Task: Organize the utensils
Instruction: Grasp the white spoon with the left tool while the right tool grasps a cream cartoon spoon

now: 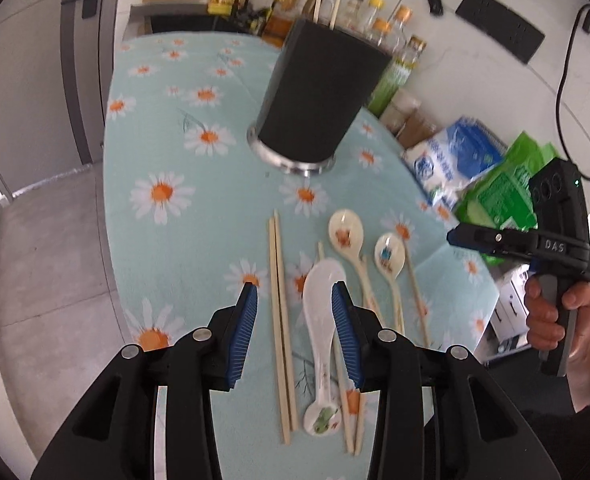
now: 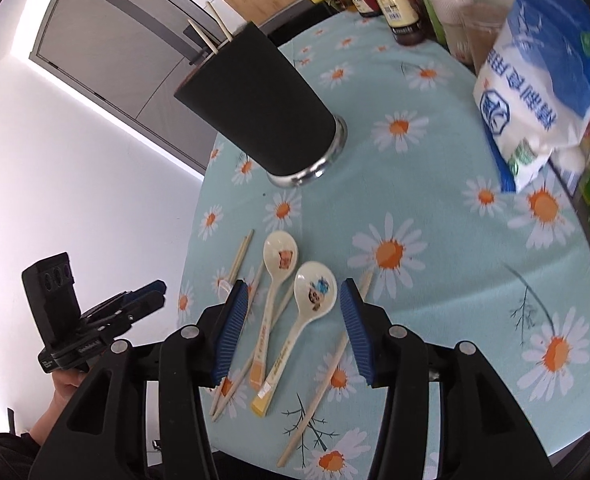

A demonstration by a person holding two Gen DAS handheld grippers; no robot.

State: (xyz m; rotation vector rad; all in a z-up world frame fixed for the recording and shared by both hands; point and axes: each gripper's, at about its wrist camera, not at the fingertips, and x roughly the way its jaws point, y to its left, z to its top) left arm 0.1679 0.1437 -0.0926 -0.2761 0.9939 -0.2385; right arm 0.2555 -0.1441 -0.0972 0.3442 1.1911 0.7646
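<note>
With both the left gripper (image 1: 294, 294) and right gripper (image 2: 294, 292) spread and empty, loose chopsticks (image 1: 281, 320) and spoons (image 2: 315, 292) lying at 6 o'clock from the holder (image 1: 319, 92) may roll or scatter if pinched off-centre.

A utensil holder (image 1: 315, 96) stands on the tablecloth (image 1: 175, 140) toward the far side of the table, two chopsticks (image 1: 327, 0) standing inside it. Nearer the camera, loose utensils lie in a row: a pair of chopsticks (image 1: 281, 320) on the left, a flat-bottomed soup spoon (image 1: 321, 312) just beside it, then two long-handled spoons (image 2: 279, 276) side by side, with a single chopstick (image 2: 319, 396) lying to their right. Behind the holder, bottles (image 1: 375, 20) line the wall. A bag (image 2: 535, 80) sits at the table's right edge, well apart from the spoons.
</note>
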